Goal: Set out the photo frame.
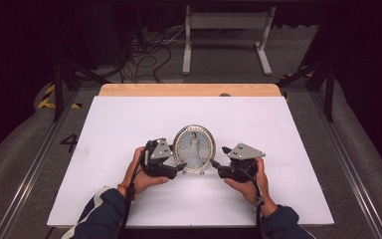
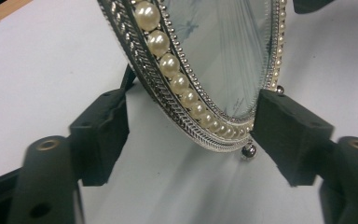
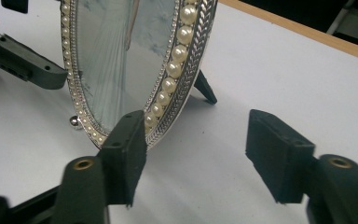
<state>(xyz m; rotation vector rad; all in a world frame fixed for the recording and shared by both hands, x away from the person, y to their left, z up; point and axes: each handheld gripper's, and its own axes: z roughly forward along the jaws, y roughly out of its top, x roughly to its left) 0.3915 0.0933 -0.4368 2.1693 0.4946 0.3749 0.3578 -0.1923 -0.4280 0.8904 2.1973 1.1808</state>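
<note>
Left gripper [image 1: 175, 168]: my jaws stand well apart, straddling the lower left edge of the oval photo frame [image 1: 194, 148]; in the left gripper view the pearl rim [image 2: 179, 83] passes between the pads, and I see no pad pressing on it. Right gripper [image 1: 220, 168]: jaws likewise wide, lower right edge of the rim [image 3: 168, 86] between them, one pad close to the pearls, the other well clear. Neither has hold of anything.

The frame stands upright on the white table [image 1: 129, 124], near the front middle, propped by its back strut [image 3: 206, 87] and small ball feet [image 2: 249, 150].

Risk, as I judge it: a pad clipping the rim on withdrawal would tip or skid the frame, since the strut gives little footing. Pull straight back, both sides evenly.
</note>
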